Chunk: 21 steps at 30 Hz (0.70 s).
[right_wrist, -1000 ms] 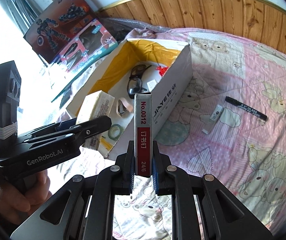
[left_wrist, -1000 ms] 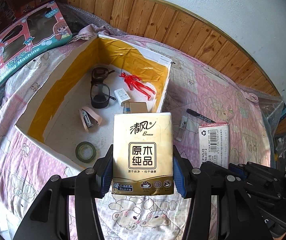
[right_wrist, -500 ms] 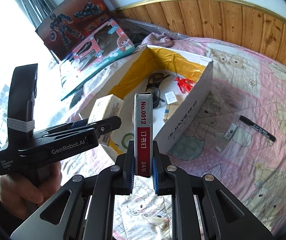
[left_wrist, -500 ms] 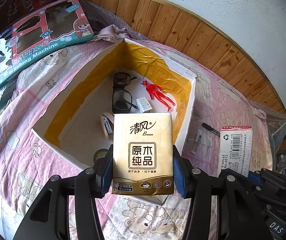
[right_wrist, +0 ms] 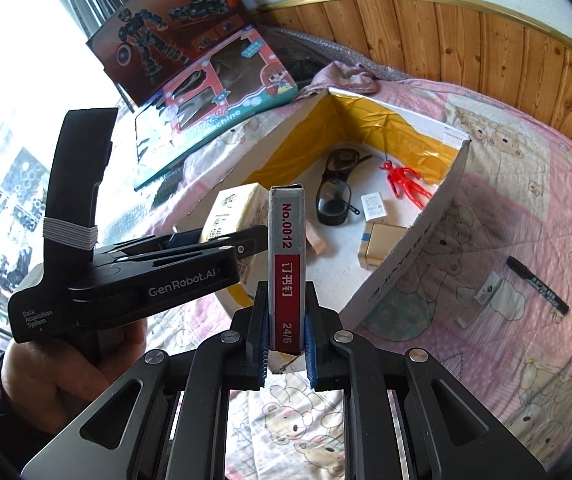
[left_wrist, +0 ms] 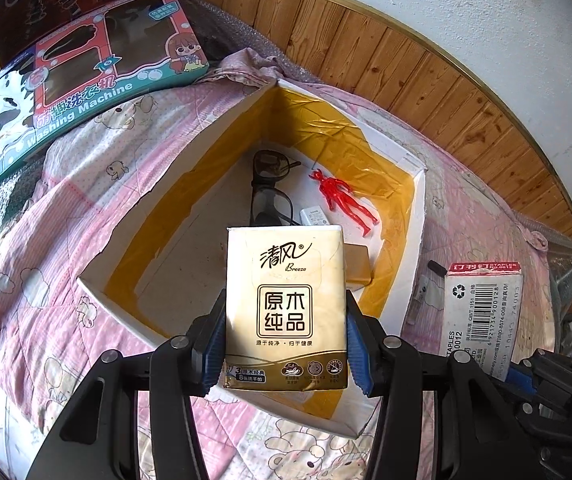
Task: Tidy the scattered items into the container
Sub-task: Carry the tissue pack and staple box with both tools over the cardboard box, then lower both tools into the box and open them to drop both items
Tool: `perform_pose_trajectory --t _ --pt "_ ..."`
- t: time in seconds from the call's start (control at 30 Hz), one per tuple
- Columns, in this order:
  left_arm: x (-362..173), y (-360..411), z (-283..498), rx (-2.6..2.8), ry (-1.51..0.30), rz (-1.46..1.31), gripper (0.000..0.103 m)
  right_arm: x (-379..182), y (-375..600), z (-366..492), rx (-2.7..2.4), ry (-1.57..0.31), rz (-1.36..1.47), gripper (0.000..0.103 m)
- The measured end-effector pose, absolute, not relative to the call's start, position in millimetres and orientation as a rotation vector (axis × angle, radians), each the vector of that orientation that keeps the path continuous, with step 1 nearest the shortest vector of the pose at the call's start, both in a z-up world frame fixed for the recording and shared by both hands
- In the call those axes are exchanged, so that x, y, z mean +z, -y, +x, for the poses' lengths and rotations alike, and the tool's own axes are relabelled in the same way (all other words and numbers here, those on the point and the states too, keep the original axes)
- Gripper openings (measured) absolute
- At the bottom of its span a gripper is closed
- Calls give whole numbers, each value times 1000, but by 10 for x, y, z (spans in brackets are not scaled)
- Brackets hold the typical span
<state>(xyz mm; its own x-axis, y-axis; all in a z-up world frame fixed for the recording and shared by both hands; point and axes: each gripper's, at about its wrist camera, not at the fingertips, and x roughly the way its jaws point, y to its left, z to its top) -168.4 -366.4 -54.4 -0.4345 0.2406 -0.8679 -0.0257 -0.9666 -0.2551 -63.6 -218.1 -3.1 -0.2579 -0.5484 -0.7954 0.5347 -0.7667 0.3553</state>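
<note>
Pink quilted bed, yellow-lined cardboard box near its wooden headboard edge, left gripper pinching a tissue pack above the box, right gripper clamping a staples box, black marker and perhaps a charger on the quilt.

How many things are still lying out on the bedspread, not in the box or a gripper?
2: a black marker and a small white item beside it, right of the box. Others may be hidden.
</note>
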Motion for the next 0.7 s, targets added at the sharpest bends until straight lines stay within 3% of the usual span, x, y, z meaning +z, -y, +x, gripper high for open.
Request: perform_pose_trajectory --t 0.37,0.7 --pt "-659 3906 -2033 2534 347 -1621 52 -237 2388 -731 -2005 -16 1352 15" --pt "-726 3799 -2347 2563 181 -1650 52 -377 2567 -823 -1961 -73 1379 15"
